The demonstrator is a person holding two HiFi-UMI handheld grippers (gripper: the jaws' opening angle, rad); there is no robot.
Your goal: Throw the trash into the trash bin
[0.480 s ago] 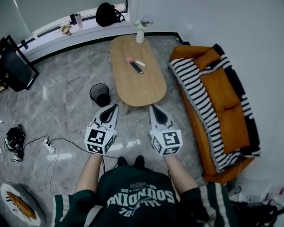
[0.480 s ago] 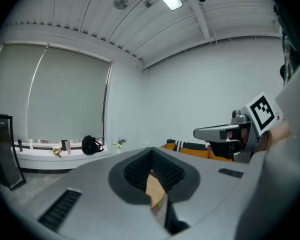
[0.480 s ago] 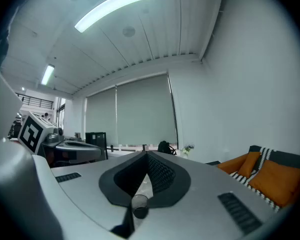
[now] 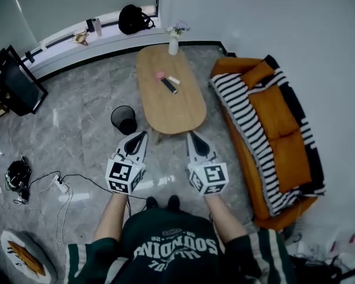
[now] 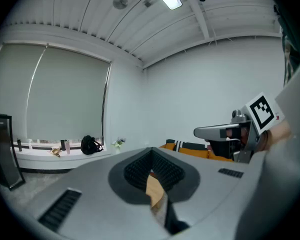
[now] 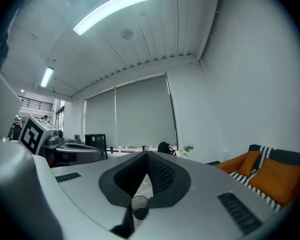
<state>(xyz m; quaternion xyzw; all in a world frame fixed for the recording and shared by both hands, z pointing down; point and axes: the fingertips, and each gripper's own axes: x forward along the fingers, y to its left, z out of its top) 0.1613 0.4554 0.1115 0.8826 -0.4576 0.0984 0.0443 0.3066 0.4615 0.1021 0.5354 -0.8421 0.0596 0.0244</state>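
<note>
A black mesh trash bin (image 4: 124, 119) stands on the grey floor left of an oval wooden table (image 4: 177, 111). On the table lie a pink item (image 4: 160, 75), a small white item (image 4: 174, 80) and a dark bar-shaped item (image 4: 168, 86). My left gripper (image 4: 143, 134) is shut and empty, its tip just right of the bin and short of the table's near end. My right gripper (image 4: 191, 134) is shut and empty too, level with the left, at the table's near edge. The left gripper view shows the left gripper's (image 5: 152, 151) jaws closed together; the right gripper (image 6: 146, 156) shows the same in its own view.
An orange sofa (image 4: 284, 152) with a striped blanket runs along the right. A vase of flowers (image 4: 173, 45) stands at the table's far end. A black bag (image 4: 133, 18) sits on the window ledge, a dark cabinet (image 4: 12, 81) stands at left, and cables (image 4: 59, 185) trail over the floor.
</note>
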